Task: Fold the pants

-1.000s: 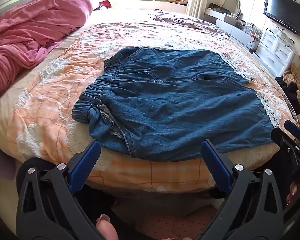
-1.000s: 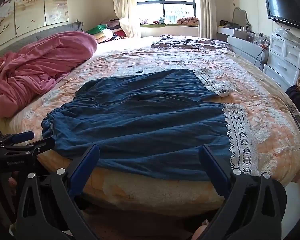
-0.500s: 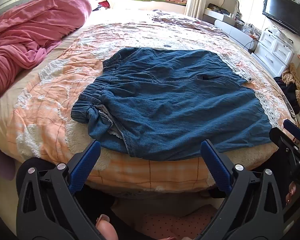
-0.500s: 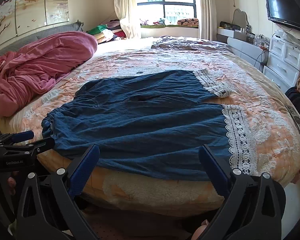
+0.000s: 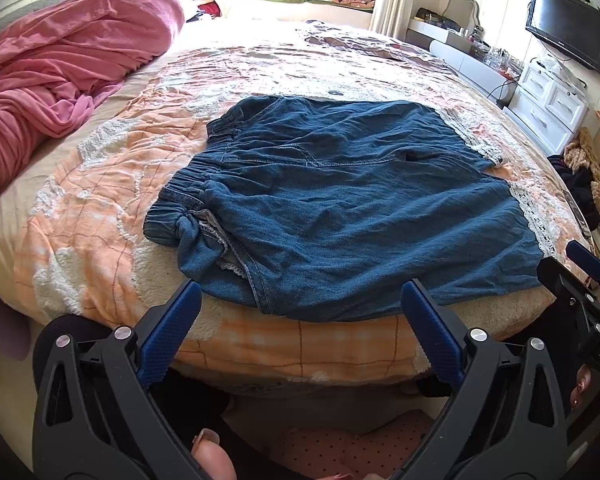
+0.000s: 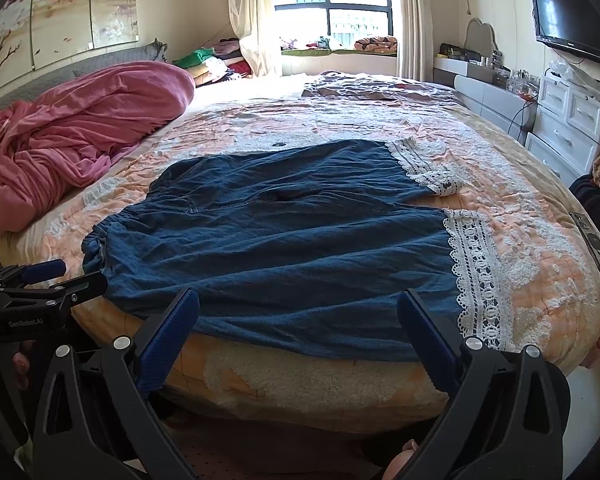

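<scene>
Left gripper [image 5: 300, 312]: jaws spread wide, released, nothing between them; hovers off the near bed edge. Right gripper [image 6: 298, 320]: same, jaws released and empty.

Dark blue denim pants with white lace hems [image 5: 340, 208] lie spread flat on the orange-and-white quilted bed [image 5: 100, 200], elastic waistband [image 5: 188, 184] to the left, lace cuffs [image 6: 476, 272] to the right. Rumpled pink duvet [image 5: 60, 64] well apart at the head.

Step, as judged: pre-grasp, no fold made yet. Next move likely calls for pinching the near edge, waistband and cuff, to lay one leg over the other.
</scene>
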